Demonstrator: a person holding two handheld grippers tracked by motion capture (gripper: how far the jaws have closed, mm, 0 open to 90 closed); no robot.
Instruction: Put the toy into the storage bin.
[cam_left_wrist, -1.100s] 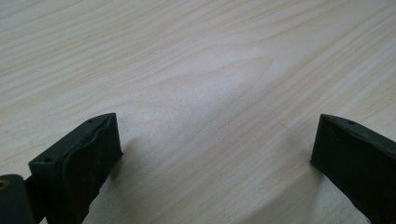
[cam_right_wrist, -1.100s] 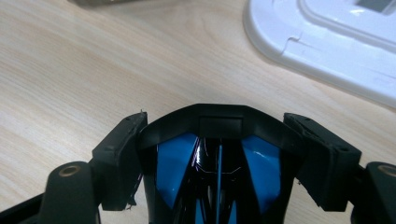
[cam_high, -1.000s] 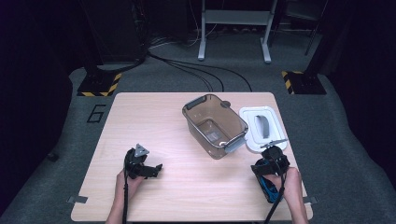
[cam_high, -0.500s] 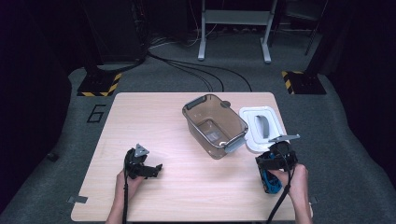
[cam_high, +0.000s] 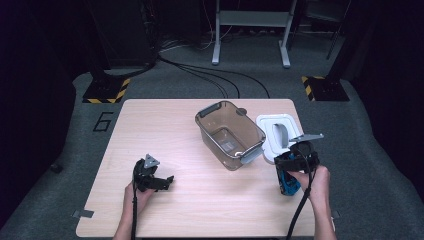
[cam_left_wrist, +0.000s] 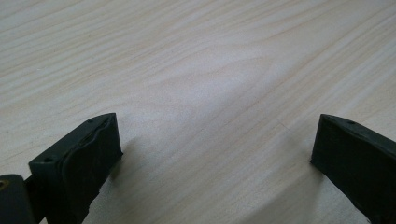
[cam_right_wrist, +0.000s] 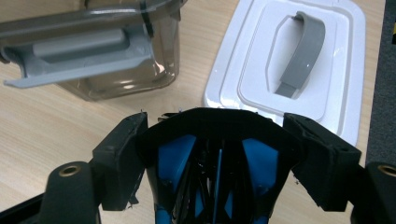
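The right gripper held a blue-and-black object clamped between its jaws near the table's front right, with the open tub lying ahead and to its left, nearer than to the idle, wide-open left gripper.

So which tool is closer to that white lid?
The right tool: it sits just beside the white lid's near edge, holding a black-and-blue object. The left tool rests far across the table.
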